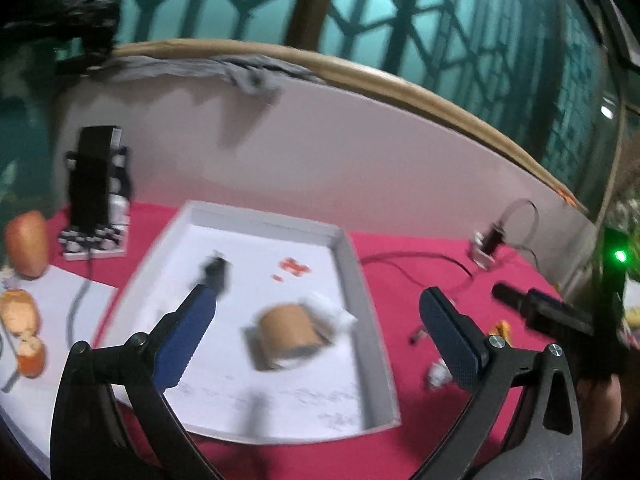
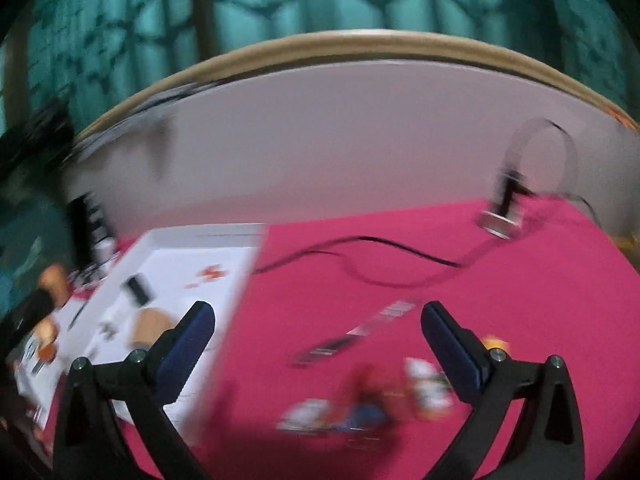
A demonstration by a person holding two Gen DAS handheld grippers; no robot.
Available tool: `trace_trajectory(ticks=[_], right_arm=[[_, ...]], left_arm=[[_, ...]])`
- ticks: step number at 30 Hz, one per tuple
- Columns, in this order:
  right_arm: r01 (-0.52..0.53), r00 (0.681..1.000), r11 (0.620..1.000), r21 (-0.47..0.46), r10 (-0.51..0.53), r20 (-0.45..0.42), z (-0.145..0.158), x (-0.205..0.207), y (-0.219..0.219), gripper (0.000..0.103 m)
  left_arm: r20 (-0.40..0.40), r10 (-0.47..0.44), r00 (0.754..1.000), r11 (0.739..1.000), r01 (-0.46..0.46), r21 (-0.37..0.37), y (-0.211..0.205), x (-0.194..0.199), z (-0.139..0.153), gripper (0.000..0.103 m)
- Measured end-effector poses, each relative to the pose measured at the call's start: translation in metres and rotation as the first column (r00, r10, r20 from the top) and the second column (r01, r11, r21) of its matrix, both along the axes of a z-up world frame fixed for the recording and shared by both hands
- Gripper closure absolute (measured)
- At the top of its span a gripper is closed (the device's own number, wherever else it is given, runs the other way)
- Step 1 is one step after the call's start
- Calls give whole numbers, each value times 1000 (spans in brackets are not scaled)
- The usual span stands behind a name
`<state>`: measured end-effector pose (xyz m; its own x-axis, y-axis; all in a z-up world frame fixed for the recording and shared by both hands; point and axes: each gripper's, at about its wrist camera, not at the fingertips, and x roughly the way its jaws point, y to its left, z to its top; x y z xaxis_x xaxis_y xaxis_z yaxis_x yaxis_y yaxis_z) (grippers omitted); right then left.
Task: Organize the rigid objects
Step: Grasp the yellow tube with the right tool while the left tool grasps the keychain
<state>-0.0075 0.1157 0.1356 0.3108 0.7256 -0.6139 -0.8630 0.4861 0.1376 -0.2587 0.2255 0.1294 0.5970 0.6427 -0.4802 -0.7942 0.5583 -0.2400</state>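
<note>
A magenta cloth covers the work surface, and on it sits a shallow white tray, the landmark here. Behind the tray a pale backboard with a tan top edge curves across the scene, and beyond that is a teal wall with a dark lattice pattern.

The left gripper hovers over the tray's near right part with its blue-padded fingers spread wide and nothing between them. Inside the tray lie a brown cylindrical object near the right wall, a small black item toward the middle, and red-orange marks further back.

Right of the tray, a black cable snakes over the cloth to a small stand.

The right gripper is also spread and empty, above the cloth to the tray's right, over a blurred scatter of small objects and a dark strip.
</note>
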Motion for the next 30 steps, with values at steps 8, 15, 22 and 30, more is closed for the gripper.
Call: trace_trajectory(ticks=[8, 15, 22, 30], right_arm=[[172, 983, 977, -129, -179, -50, -47, 79, -61, 20], [76, 992, 982, -171, -92, -89, -71, 73, -61, 34], [19, 999, 962, -272, -31, -37, -89, 69, -37, 50], [26, 996, 972, -235, -44, -73, -89, 75, -42, 61]], left_arm=[[-110, -183, 977, 983, 179, -45, -26, 66, -29, 0], [-256, -320, 912, 947, 309, -84, -53, 118, -54, 0], [-432, -372, 822, 927, 356, -120, -58, 157, -81, 0], [-514, -390, 764, 917, 372, -144, -51, 181, -98, 0]])
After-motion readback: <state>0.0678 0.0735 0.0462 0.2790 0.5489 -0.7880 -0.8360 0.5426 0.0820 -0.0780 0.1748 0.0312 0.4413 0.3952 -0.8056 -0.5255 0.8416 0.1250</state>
